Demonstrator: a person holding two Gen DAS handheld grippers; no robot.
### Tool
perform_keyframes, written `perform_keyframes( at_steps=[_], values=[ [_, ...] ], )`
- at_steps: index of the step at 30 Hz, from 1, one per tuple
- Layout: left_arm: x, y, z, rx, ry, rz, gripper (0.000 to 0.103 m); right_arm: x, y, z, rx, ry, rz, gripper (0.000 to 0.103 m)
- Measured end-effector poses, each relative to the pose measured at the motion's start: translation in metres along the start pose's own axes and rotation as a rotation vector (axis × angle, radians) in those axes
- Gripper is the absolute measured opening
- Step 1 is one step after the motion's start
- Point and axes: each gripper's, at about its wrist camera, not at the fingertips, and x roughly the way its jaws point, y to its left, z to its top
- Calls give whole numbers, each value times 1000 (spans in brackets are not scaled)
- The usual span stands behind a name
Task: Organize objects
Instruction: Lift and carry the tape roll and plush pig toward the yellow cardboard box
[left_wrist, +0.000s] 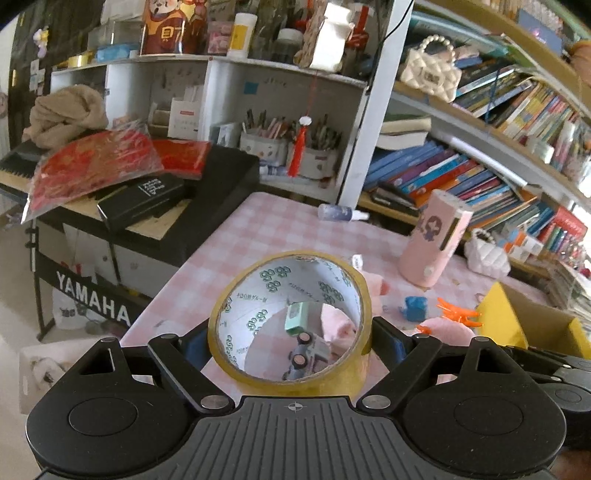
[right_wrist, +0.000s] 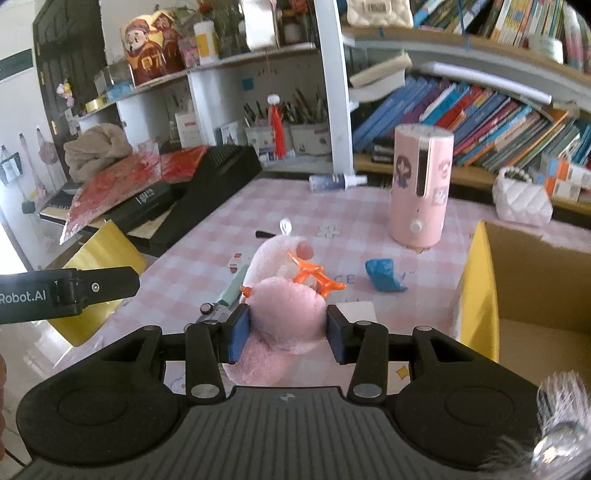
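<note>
My left gripper (left_wrist: 290, 341) is shut on a roll of yellowish clear tape (left_wrist: 295, 386), held above the pink checked table (left_wrist: 258, 225). Through its core I see a small toy car (left_wrist: 308, 350). My right gripper (right_wrist: 288, 328) is shut on a pink plush toy (right_wrist: 286, 306). An orange plastic clip (right_wrist: 312, 277) lies on the plush. A blue crumpled object (right_wrist: 384, 275) lies on the table beyond, also in the left wrist view (left_wrist: 415, 306). An open cardboard box with yellow flaps (right_wrist: 480, 280) stands at the right.
A pink cylindrical humidifier (right_wrist: 421, 188) stands on the table's far side, with a small spray bottle (right_wrist: 336, 181) lying behind it. A white quilted purse (right_wrist: 521, 199) sits at the right. A black Yamaha keyboard (left_wrist: 221, 184) with red packets borders the left. Bookshelves stand behind.
</note>
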Motion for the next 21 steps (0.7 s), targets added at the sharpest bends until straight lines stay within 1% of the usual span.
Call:
perform_keyframes(
  at_steps=[5,21],
  values=[
    [-20,-1,-9,23,-14,-35,88,-24,5,-10,4,-12,-19,41],
    [-65,2,-49,94,38,-133,88,-84,24,-62,96,6,-111,41]
  ],
)
